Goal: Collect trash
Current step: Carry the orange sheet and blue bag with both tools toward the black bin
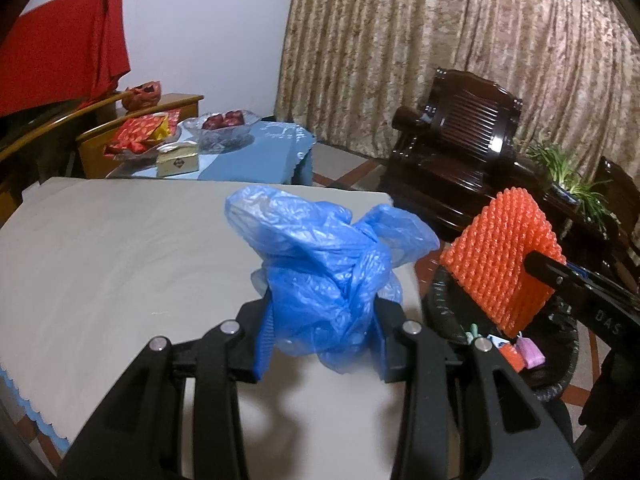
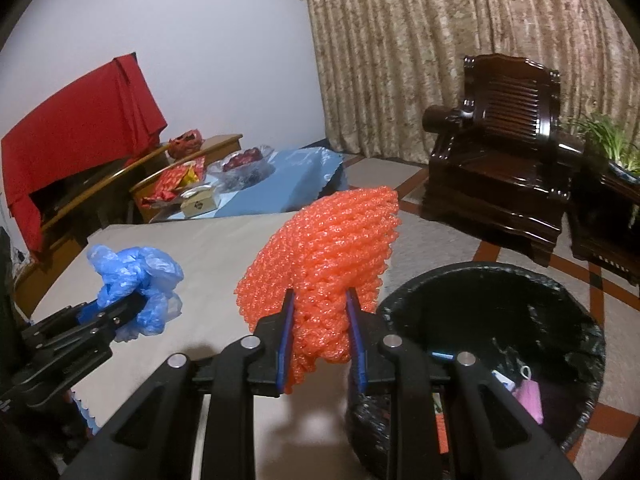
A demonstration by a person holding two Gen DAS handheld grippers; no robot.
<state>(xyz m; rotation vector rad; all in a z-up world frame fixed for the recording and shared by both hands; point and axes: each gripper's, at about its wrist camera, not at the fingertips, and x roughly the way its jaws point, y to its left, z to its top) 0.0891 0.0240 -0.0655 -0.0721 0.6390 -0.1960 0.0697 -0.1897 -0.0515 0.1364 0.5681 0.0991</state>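
Note:
My left gripper (image 1: 322,316) is shut on a crumpled blue plastic bag (image 1: 324,256) and holds it above the beige table (image 1: 120,248); the bag also shows in the right wrist view (image 2: 136,280). My right gripper (image 2: 320,320) is shut on an orange foam net (image 2: 328,256) and holds it up beside the rim of the black-lined trash bin (image 2: 592,344). In the left wrist view the net (image 1: 504,256) hangs over the bin (image 1: 440,300), which holds several small pieces of trash.
A dark wooden armchair (image 2: 504,152) stands on the floor beyond the bin, with a potted plant (image 2: 612,144) to its right. A blue-covered side table (image 1: 248,156) with a glass fruit bowl and red packets stands behind the beige table. A red cloth (image 2: 80,128) drapes over furniture.

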